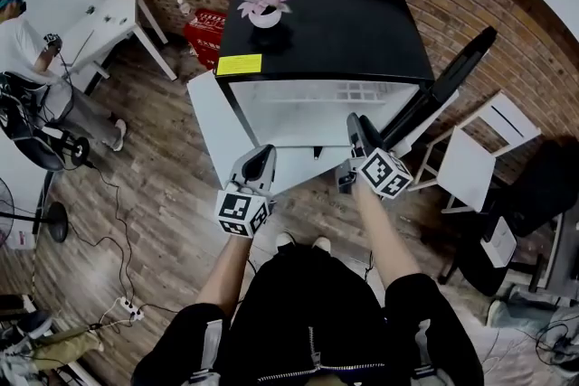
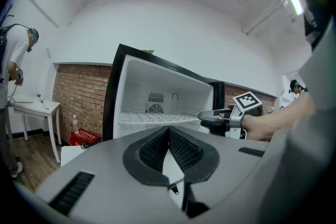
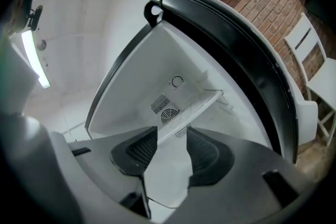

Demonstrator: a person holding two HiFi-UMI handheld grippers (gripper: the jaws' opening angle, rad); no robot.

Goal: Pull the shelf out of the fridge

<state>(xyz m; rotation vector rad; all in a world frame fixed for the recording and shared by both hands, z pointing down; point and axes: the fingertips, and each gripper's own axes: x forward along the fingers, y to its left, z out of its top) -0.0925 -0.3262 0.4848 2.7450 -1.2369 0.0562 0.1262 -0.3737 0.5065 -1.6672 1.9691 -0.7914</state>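
Left gripper is held short of the open fridge, jaws shut on nothing; right gripper (jaws wide, empty) is aimed inside, where the shelf sits, not yet gripped or pulled.

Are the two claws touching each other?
Apart. The head view shows the left claw and the right claw side by side at the fridge, with a clear gap between them.

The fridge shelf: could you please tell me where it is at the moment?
In the head view, the shelf sits inside the open fridge, spanning its width, just ahead of the open right gripper.
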